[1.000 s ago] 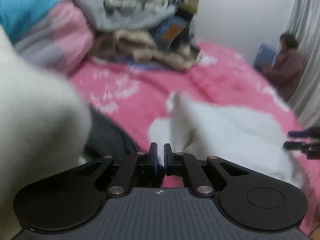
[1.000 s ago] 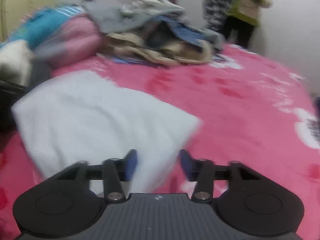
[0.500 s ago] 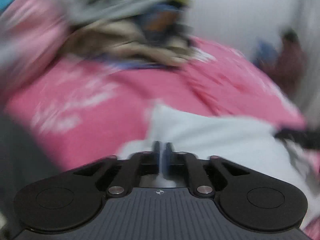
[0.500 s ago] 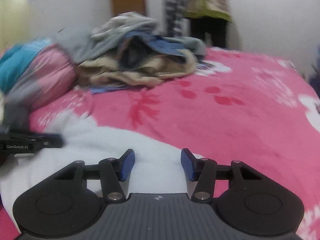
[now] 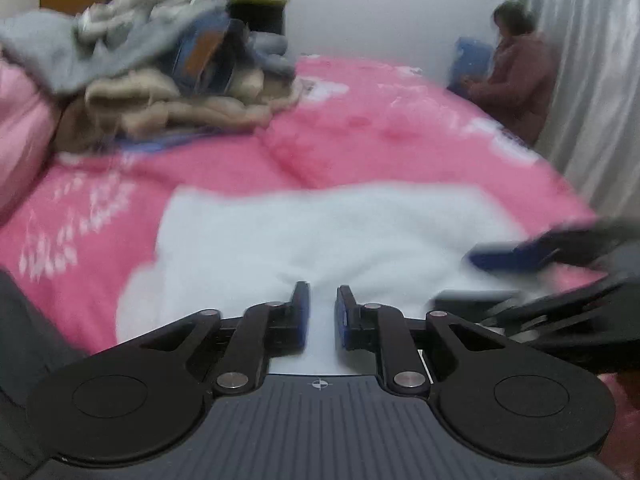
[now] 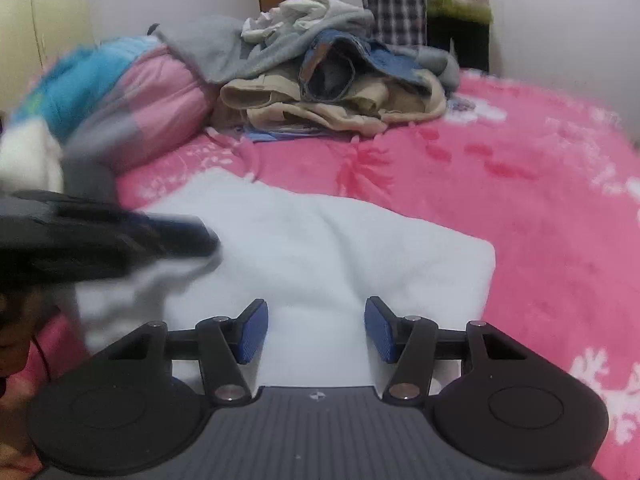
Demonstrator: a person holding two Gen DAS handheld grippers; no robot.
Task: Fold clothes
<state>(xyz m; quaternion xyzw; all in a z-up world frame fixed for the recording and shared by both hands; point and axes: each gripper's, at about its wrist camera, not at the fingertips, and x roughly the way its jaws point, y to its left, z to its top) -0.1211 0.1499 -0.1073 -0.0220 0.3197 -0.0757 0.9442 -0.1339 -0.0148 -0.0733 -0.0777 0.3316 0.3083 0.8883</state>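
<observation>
Nearest in the left wrist view, the left tool (image 5: pixel 322 306) hangs low over the white garment (image 5: pixel 320 236), its jaws opening with a narrow gap; white fabric shows through the gap, but the pads do not press on it. The right wrist view shows the right tool (image 6: pixel 316 328) with its jaws spread wide over the near edge of the same garment, nothing pinched between them. Each camera catches the other tool as a dark blur: the right one enters from the right edge of the left view, the left one from the left edge of the right view.

The garment lies flat on the pink floral bedspread (image 6: pixel 540 200). Further back sits a heap of unfolded clothes (image 6: pixel 340 88), beige, denim and grey. Only the right view shows the rolled pink and blue quilt (image 6: pixel 132 92) whole, and a person standing against the far wall (image 6: pixel 424 4). Only the left view shows a seated person (image 5: pixel 516 76) beside a pale curtain (image 5: pixel 592 80).
</observation>
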